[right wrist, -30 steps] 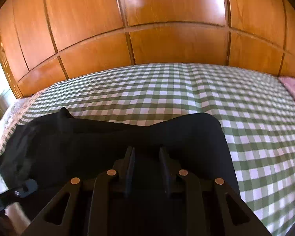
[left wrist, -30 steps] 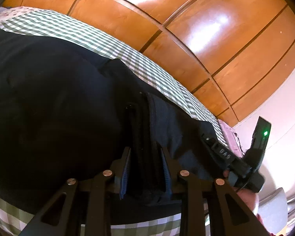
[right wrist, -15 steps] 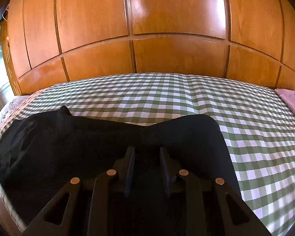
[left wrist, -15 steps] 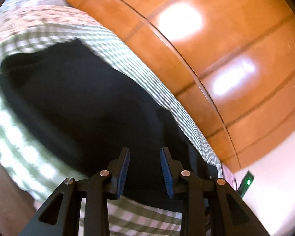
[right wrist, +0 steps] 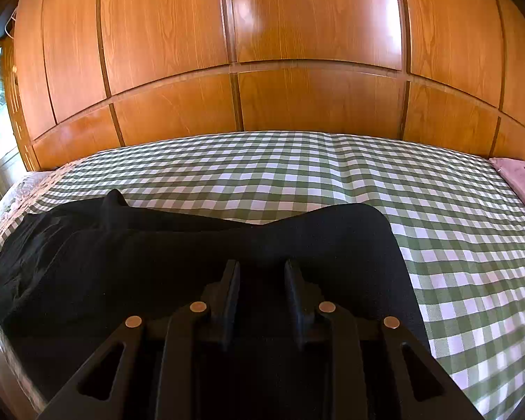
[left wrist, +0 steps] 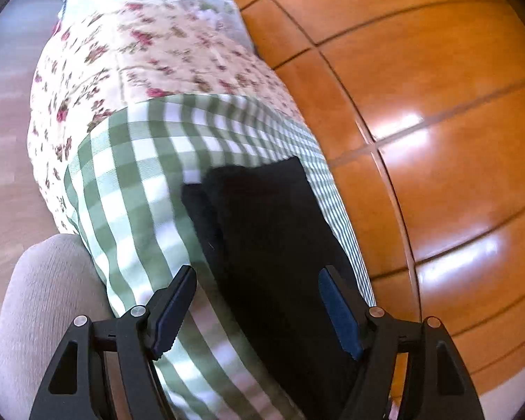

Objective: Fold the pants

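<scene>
While flat on bed, pants (right wrist: 199, 255).

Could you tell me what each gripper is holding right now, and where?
The left gripper is open, holding nothing. Whether the right gripper pinches the black pants cannot be told.

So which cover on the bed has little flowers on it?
The cream quilt at the bed's edge has red flowers. The sheet under the black pants has green and white checks instead.
</scene>
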Demonstrator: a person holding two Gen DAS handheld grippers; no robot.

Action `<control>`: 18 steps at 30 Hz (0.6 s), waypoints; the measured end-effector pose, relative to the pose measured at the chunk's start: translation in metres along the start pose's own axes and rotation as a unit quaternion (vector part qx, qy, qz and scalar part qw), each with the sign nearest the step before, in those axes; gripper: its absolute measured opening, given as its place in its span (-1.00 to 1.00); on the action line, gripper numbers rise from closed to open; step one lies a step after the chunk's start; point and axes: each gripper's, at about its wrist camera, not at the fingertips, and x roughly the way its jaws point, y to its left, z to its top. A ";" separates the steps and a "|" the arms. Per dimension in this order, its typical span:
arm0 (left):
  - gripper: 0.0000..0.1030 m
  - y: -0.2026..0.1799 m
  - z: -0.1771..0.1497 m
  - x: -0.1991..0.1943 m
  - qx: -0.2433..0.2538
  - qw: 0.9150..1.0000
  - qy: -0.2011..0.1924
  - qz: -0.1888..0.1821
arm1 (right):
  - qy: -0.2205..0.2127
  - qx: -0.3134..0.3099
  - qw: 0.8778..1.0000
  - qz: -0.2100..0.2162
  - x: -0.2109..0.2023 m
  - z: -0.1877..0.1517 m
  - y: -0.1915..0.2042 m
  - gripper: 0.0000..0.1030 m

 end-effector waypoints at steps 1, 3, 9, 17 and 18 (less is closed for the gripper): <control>0.40 0.002 0.003 0.003 -0.008 1.000 -0.004 -0.005 | 0.000 0.000 1.000 0.000 0.000 0.000 0.000 -0.48; 0.37 0.003 0.011 0.003 -0.007 1.000 -0.019 -0.008 | -0.001 0.000 1.000 0.000 0.000 0.000 0.000 -0.48; -0.68 -0.011 0.022 0.010 0.020 0.999 -0.023 0.013 | 0.000 0.002 1.000 0.001 0.000 0.000 0.002 -0.47; -0.71 -0.099 0.004 -0.017 0.153 0.985 -0.042 -0.075 | 0.007 0.012 1.000 0.005 -0.001 0.002 0.003 -0.41; -0.71 -0.111 0.001 -0.019 0.168 0.981 -0.039 -0.089 | 0.010 0.015 1.000 0.010 -0.002 0.003 0.003 -0.37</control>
